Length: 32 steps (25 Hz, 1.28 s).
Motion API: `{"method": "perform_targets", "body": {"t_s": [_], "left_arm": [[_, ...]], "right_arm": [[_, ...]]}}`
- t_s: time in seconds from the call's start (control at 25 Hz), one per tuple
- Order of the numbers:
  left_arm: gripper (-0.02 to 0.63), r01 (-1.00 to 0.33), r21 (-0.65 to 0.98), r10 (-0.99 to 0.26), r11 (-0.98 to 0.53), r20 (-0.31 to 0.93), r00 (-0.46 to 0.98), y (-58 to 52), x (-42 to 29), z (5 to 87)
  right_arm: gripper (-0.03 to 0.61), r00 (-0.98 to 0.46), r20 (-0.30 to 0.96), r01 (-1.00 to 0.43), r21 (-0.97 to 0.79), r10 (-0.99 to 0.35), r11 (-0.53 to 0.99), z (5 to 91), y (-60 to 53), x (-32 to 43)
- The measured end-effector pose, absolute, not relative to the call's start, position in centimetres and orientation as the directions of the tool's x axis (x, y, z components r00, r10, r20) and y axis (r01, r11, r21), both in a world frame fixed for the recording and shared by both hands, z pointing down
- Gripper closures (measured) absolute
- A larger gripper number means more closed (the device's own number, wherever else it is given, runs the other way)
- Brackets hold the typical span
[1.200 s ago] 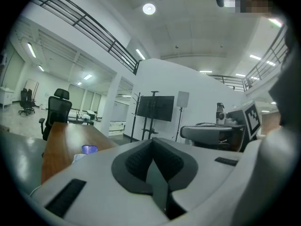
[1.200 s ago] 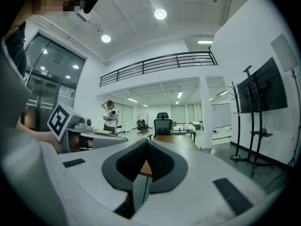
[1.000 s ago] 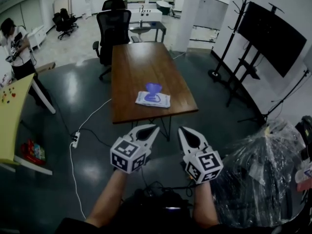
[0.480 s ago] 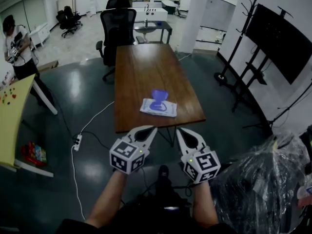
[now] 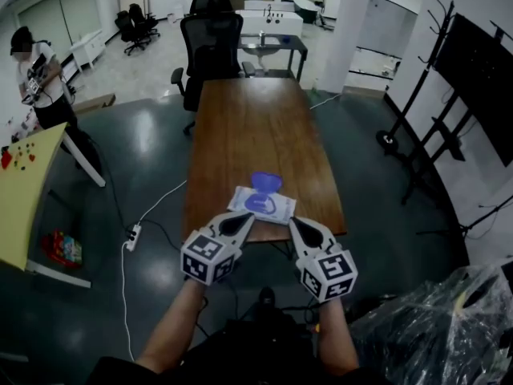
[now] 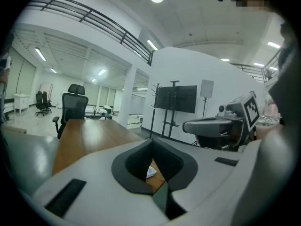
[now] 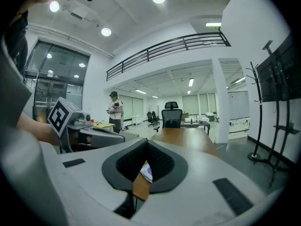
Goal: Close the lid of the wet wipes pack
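Note:
The white wet wipes pack (image 5: 263, 205) lies flat near the front edge of the brown wooden table (image 5: 256, 127). Its purple lid (image 5: 266, 182) stands raised at the pack's far side. My left gripper (image 5: 249, 216) and right gripper (image 5: 293, 221) are side by side just short of the table edge, both pointing at the pack and apart from it. Both are shut with nothing between their fingers. In the left gripper view the left gripper (image 6: 153, 140) shows a sliver of the pack (image 6: 149, 172) through its jaw window. The right gripper (image 7: 146, 140) frames the pack (image 7: 146, 172) likewise.
A black office chair (image 5: 210, 50) stands at the table's far end. A person (image 5: 40, 79) stands far left beside a yellow table (image 5: 24, 183). A power strip (image 5: 133, 235) and cable lie on the floor at left. A plastic-wrapped bundle (image 5: 433, 335) sits at bottom right, a TV stand (image 5: 481, 54) at right.
Both grippers have moved forward together toward the table's near edge, and the pack now lies just ahead of their tips. Both stayed shut.

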<state>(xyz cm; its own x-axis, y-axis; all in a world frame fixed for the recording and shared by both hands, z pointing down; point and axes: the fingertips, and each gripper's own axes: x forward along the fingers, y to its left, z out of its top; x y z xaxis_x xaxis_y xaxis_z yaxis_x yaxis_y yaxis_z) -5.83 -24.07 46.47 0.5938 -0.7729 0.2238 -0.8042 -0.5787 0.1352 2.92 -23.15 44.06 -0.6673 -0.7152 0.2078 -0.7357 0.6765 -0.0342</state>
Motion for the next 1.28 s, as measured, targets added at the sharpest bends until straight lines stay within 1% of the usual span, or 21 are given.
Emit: {"method": "perform_targets", "body": {"t_s": [0.36,0.6,0.8,0.96,1.12,1.16,1.28], "left_arm": [[0.609,-0.867,0.136,-0.803,-0.479,0.33,0.495,-32.4,-5.7,50.8],[0.609,-0.879,0.12,-0.797,-0.461,0.381,0.469,-35.6,-6.2,52.7],[0.609,-0.861,0.116,-0.769,-0.495,0.403,0.496,-38.7,-7.2,54.0],[0.609,-0.826,0.096,-0.728,-0.555,0.425,0.538,-41.5,-7.7,55.1],[0.609,-0.768,0.13,-0.655,-0.627,0.445,0.611,-43.7,-7.5,57.0],[0.589,-0.754,0.141,-0.636,-0.642,0.451,0.626,-44.1,-7.4,57.5],[0.557,-0.724,0.153,-0.591,-0.673,0.477,0.651,-45.3,-7.3,59.0]], "right_arm": [[0.569,-0.757,0.292,-0.636,-0.122,-0.585,0.762,48.6,-31.6,3.0],[0.569,-0.757,0.367,-0.625,-0.165,-0.541,0.763,52.2,-34.1,2.6],[0.569,-0.714,0.429,-0.667,-0.176,-0.554,0.724,54.3,-35.4,2.2],[0.569,-0.66,0.462,-0.722,-0.173,-0.592,0.67,55.3,-36.1,1.9],[0.569,-0.593,0.482,-0.785,-0.166,-0.645,0.597,55.5,-36.3,2.2],[0.569,-0.575,0.484,-0.8,-0.164,-0.659,0.577,55.6,-36.3,2.3],[0.569,-0.527,0.488,-0.838,-0.162,-0.696,0.521,55.7,-36.3,2.5]]}}
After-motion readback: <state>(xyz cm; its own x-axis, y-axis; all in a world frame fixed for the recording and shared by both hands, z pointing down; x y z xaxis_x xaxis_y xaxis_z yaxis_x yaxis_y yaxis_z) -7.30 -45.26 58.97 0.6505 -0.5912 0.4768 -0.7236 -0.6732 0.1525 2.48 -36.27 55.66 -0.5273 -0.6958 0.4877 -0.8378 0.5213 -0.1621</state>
